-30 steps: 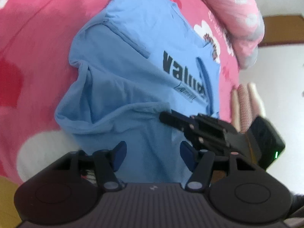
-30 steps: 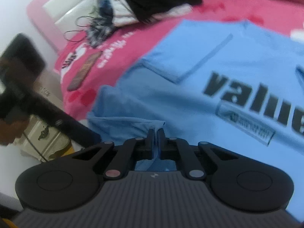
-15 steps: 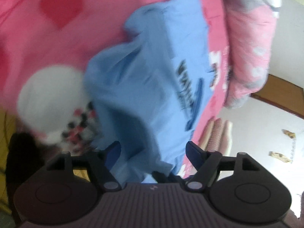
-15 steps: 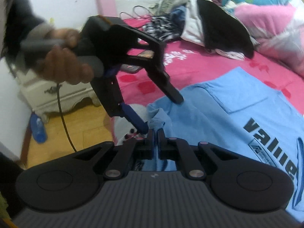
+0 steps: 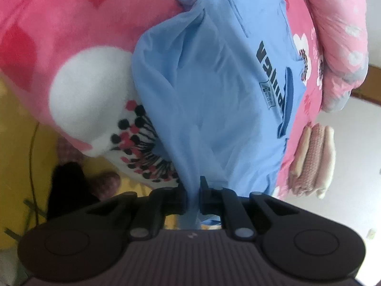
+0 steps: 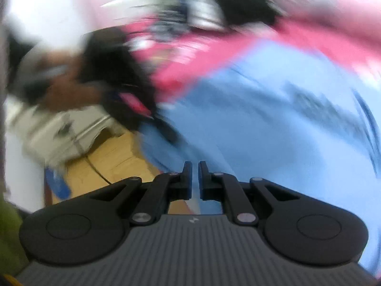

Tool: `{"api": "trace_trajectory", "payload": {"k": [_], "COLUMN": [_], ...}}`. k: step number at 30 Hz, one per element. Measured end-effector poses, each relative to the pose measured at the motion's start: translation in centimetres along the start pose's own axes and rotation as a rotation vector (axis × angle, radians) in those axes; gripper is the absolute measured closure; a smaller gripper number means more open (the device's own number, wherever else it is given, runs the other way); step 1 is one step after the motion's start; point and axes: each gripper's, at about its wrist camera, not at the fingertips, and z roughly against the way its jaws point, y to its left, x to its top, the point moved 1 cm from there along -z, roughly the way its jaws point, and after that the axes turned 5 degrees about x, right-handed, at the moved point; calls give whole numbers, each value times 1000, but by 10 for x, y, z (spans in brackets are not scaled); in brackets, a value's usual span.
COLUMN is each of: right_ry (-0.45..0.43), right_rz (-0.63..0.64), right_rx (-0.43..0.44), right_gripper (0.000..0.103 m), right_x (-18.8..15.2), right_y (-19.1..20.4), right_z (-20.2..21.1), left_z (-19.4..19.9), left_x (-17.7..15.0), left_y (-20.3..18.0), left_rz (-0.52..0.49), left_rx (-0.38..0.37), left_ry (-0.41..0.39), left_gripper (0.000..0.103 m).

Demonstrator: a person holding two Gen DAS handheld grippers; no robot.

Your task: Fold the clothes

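A light blue T-shirt [image 5: 214, 83] with black lettering lies on the pink flowered bedspread [image 5: 59, 23]. One edge of it is lifted off the bed. My left gripper [image 5: 192, 186] is closing, and a bunched fold of that near edge is pinched between its fingers. The right wrist view is badly blurred. In it my right gripper [image 6: 195, 171] stands almost shut, its jaws opening a crack, with T-shirt [image 6: 273, 119] cloth running into the narrow gap. To its left a hand [image 6: 66, 88] holds the left gripper [image 6: 133, 100] at the shirt's edge.
A small folded stack of clothes [image 5: 314, 159] rests at the bed's edge, with a pink quilt [image 5: 338, 35] beyond it. Yellow wooden floor [image 5: 19, 143] shows below the bed. A white cabinet [image 6: 59, 128] and a heap of clothes [image 6: 238, 2] are blurred.
My left gripper's wide-open jaws have shut on the shirt's near edge. My right gripper has swung fast with its cloth, so its view is now smeared.
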Motion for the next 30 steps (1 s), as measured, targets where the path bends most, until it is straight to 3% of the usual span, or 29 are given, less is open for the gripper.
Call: {"api": "trace_trajectory", "payload": {"k": [4,8,10,12,14,18,24,30], "right_ry": [44,-39,-126,-212,-271,-319,-273,-281], "right_rz": [-470,-954,-1208,-1519,-1746,-1970,-2125,-2186], "right_rx": [-224,-362,-346,-258,-185,-114,-78,-153], "right_gripper": [96,96,94,90,88,86,81,75], "right_x": [-57,-114,-135,-156,-171,-178,-172,-176], "right_y": [-70,-120,-138,-155,-163,-172,-165,-172], "right_z": [54,106,120,122,118,110,102,110], "left_z": [7,7,8,11,12,9,6,5], "left_x": [-2,-6,-7,-7,-8,-9,-11,-8], "left_y": [-2,-5,-5,-1,-2,-3,8,15], "left_rz": [-73,-124,-133,-133,-141,-152,-124,-115], "left_rx": [75,144,167,179,183,196,192,190], "left_ry": [11,26,31,32,31,30,32,39], "left_gripper": [94,94,94,94,94,94,94,93]}}
